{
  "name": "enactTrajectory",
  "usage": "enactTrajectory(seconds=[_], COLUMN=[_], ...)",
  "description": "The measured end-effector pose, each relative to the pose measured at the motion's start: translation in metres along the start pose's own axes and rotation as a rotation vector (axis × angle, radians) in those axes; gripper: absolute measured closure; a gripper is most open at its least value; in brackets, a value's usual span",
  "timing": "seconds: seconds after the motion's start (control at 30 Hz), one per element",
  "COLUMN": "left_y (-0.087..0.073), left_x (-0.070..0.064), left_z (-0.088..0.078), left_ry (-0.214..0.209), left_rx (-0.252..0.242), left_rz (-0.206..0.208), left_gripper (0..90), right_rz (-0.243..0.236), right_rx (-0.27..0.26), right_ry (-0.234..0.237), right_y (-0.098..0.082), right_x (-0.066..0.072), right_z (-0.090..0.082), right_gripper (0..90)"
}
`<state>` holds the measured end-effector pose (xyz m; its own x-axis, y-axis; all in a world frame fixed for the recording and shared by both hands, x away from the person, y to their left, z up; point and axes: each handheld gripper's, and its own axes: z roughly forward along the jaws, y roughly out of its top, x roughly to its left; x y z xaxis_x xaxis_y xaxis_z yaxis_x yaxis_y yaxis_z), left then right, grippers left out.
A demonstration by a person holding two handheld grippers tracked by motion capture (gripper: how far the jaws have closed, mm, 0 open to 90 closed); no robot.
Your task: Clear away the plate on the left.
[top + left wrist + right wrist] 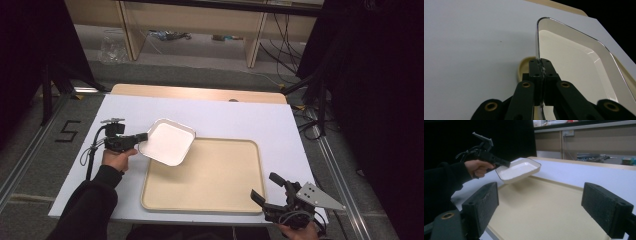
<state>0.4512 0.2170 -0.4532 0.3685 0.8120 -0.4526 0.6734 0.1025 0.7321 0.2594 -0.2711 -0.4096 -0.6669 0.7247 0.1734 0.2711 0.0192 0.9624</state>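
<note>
Dish [167, 143] hangs tilted over the tray's [220, 200] upper-left corner, rim pinched by left gripper [141, 136]; not yet set down on tray, judging placement remains; right gripper [267, 187] waits lower right, jaws spread, empty.

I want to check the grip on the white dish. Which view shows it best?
The left gripper view: the left gripper pinches the white dish's rim close up. The high view shows the dish above the tray; the right gripper view shows it lifted.

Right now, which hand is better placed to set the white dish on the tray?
Left. The left gripper already clamps the white dish above the beige tray; the right gripper waits open.
</note>
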Motion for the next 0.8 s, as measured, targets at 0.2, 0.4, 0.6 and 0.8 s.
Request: enactTrajectory(seconds=[0.2,0.4,0.6,0.8], left_y=[-0.007,-0.013,-0.022,-0.035], left_x=[-0.019,-0.035,-0.056,-0.069], left_z=[0.012,0.018,0.027,0.040], left_ry=[-0.048,-0.089,-0.121,-0.124], left_rx=[0.043,0.066,0.100,0.152], left_rz=[0.029,0.043,0.084,0.116], left_gripper=[88.4,88.4,88.4,88.4], right_rz=[-0.010,0.010,0.027,0.014], right_rx=[0.002,0.008,0.002,-0.028], right_ry=[-0.010,-0.002,0.007,0.010], right_y=[0.000,0.000,-0.001,-0.001], right_x=[-0.001,0.001,0.002,0.001], right_z=[0.000,0.000,0.001,0.002], right_gripper=[15.3,15.2,15.2,15.2])
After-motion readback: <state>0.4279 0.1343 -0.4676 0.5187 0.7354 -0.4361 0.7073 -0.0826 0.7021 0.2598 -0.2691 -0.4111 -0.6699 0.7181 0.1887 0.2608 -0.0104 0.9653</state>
